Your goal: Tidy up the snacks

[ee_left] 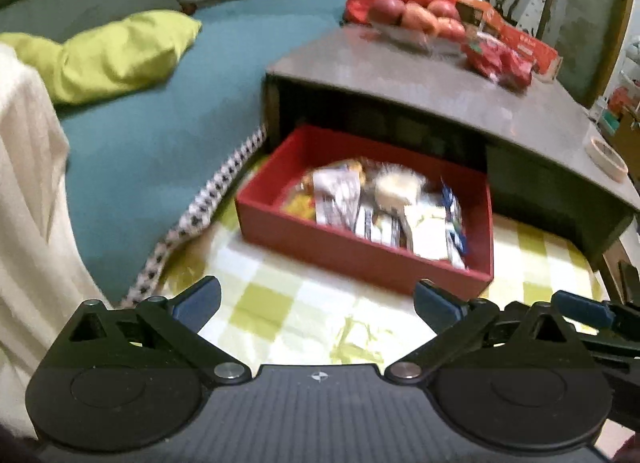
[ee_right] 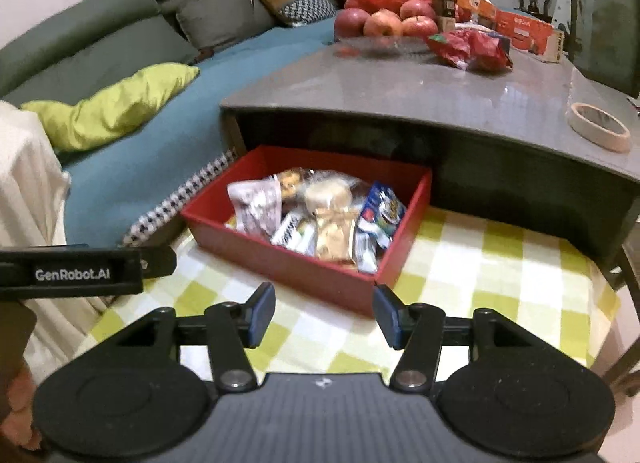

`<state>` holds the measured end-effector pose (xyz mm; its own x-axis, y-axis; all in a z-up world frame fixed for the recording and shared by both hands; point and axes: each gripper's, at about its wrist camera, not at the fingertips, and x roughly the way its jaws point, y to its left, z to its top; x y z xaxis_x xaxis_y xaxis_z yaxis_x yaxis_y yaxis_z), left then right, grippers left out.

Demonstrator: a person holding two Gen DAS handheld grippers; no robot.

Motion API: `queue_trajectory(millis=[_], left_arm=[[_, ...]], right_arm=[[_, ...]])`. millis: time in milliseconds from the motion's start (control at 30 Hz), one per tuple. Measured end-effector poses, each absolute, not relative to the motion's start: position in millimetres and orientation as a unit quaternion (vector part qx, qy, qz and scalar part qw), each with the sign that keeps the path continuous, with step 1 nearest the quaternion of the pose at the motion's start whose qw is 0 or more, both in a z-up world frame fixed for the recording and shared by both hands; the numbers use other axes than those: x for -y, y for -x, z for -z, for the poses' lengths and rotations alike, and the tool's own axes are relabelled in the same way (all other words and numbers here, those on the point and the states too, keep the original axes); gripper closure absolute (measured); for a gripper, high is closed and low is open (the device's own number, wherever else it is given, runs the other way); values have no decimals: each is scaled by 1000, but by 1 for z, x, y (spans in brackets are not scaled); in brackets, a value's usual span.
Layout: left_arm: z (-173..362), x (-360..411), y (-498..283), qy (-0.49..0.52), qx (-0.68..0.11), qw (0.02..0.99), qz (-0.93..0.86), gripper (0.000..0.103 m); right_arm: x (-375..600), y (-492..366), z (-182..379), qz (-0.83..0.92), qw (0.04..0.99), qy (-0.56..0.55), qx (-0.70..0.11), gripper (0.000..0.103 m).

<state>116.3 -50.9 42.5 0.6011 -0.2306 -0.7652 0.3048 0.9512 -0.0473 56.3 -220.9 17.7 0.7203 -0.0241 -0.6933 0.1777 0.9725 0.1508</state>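
A red box [ee_left: 352, 259] [ee_right: 288, 263] holding several wrapped snacks [ee_left: 384, 203] [ee_right: 320, 215] sits on a green-and-white checked cloth [ee_left: 280, 315] [ee_right: 480, 263], partly under the edge of a grey table [ee_left: 420, 83] [ee_right: 400, 95]. My left gripper [ee_left: 316, 303] hovers wide open a little short of the box's near wall, with nothing between its fingers. My right gripper [ee_right: 324, 315] is partly open, empty, just before the box's near corner. The right gripper's fingers [ee_left: 580, 311] show at the right edge of the left wrist view.
On the grey table lie red apples [ee_right: 384, 23], red snack bags [ee_right: 472, 47], an orange carton [ee_right: 524, 31] and a tape roll [ee_right: 600, 127]. A teal sofa [ee_left: 160, 135] with a lime cushion [ee_left: 112, 51] stands to the left. White fabric [ee_left: 28, 203] hangs at the left edge.
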Motion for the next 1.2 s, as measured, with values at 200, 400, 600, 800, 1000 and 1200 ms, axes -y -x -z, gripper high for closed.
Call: queue_trajectory(millis=[200, 400, 600, 800, 1000, 1200], left_arm=[[-39, 49, -104, -58, -416, 898, 133, 0], [-31, 46, -92, -59, -426, 893, 130, 0], [-29, 46, -81, -66, -423, 893, 137, 0], [-20, 51, -71, -78, -437, 884, 147, 0], [-22, 53, -64, -82, -430, 886, 152, 0], [-22, 54, -62, -85, -432, 885, 153, 0]], right_arm=[[222, -42, -17, 66, 920, -114, -370, 39], [216, -35, -15, 58, 920, -112, -372, 39], [213, -29, -11, 56, 916, -114, -380, 38], [213, -20, -10, 59, 914, -120, -383, 38], [215, -15, -7, 65, 911, -123, -389, 38], [215, -14, -8, 63, 911, -121, -390, 38]])
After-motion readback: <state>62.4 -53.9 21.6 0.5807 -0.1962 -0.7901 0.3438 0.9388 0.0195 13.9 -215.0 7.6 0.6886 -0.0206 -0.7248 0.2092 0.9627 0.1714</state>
